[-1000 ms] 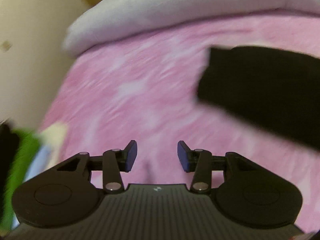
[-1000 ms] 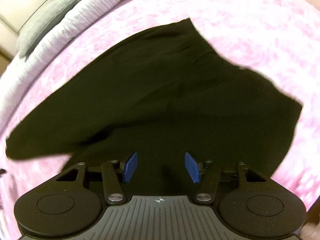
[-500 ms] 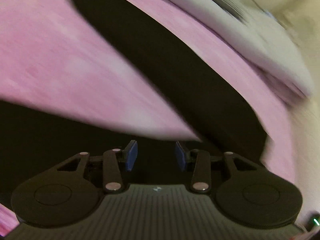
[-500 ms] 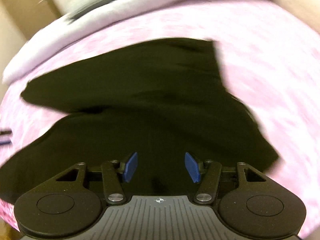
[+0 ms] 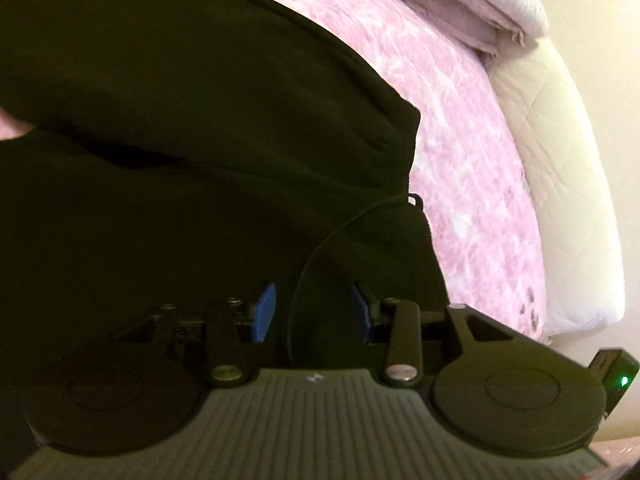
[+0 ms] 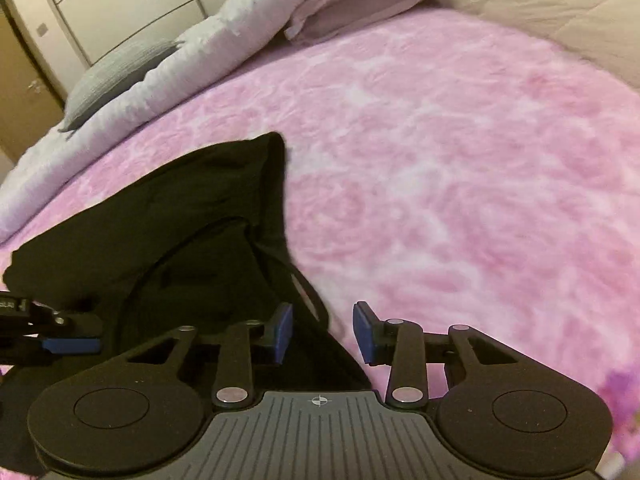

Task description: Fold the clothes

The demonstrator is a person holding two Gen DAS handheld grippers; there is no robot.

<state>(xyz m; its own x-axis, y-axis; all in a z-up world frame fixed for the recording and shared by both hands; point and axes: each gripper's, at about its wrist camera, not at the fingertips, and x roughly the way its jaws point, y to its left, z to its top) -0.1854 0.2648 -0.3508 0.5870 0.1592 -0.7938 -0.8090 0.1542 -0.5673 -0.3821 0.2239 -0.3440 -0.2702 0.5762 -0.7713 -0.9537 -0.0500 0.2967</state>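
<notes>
Right wrist: black garment (image 6: 208,216) edge borders open pink blanket (image 6: 460,184).

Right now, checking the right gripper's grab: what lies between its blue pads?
In the right wrist view, the black garment's edge lies between the right gripper's pads, untouched, with pink blanket beside it.

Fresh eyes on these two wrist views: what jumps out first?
The black garment dominates, sprawled over the fluffy pink blanket and filling most of the left wrist view. The right hand-held gripper has its jaws apart over the garment's near corner, having just been closing; the left hand-held gripper is open above the dark cloth. Pale bedding is piled along the far side.
</notes>
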